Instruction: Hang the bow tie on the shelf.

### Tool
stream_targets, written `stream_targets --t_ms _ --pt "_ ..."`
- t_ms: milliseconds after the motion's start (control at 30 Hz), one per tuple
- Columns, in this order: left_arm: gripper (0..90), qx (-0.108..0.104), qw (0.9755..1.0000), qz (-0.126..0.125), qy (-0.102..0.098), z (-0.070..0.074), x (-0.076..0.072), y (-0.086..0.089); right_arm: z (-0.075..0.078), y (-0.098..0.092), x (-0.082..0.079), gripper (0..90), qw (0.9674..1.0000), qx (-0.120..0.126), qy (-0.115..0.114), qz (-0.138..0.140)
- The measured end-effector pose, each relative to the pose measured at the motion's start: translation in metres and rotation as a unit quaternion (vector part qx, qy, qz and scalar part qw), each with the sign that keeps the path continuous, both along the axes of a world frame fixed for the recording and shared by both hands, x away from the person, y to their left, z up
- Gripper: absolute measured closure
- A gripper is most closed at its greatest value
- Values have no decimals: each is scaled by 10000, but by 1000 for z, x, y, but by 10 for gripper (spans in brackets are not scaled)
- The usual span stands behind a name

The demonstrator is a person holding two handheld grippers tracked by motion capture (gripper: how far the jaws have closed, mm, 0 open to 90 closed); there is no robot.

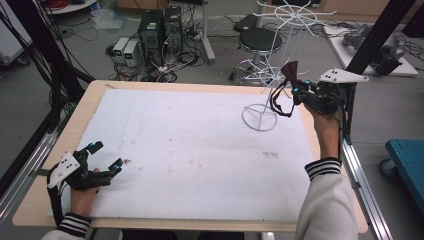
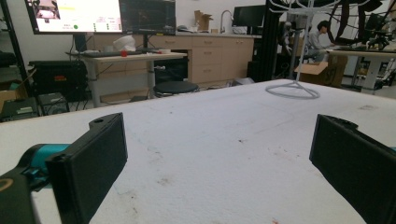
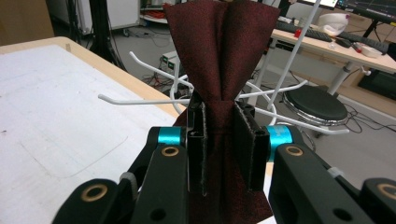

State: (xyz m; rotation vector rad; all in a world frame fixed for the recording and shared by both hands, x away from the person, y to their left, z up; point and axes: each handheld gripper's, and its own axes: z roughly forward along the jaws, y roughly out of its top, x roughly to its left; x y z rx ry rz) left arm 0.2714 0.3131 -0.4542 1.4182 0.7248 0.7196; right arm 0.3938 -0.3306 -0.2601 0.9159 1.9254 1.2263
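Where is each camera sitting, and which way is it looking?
High view: above the person's side, looking down on the table; both forearms and tongs show.
Left gripper view: on the left tongs, low over the table, facing the white wire rack; open jaws show.
Right gripper view: on the right tongs, facing the rack; jaws pinch a dark red cloth.
All share the rack.

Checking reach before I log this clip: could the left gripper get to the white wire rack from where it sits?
Probably yes. The left gripper rests open at the near left corner of the table, and the bare white mat lies between it and the white wire rack at the far right, though it's a long diagonal stretch.
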Motion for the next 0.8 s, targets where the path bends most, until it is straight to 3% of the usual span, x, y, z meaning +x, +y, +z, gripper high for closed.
stream_targets --t_ms 400,800 --pt "45 11 10000 1 -5 0 0 0 -1 -4 -3 758 9999 -60 107 -50" --pt "45 15 10000 1 -17 0 0 0 -12 -10 -4 755 9994 -41 293 -180"
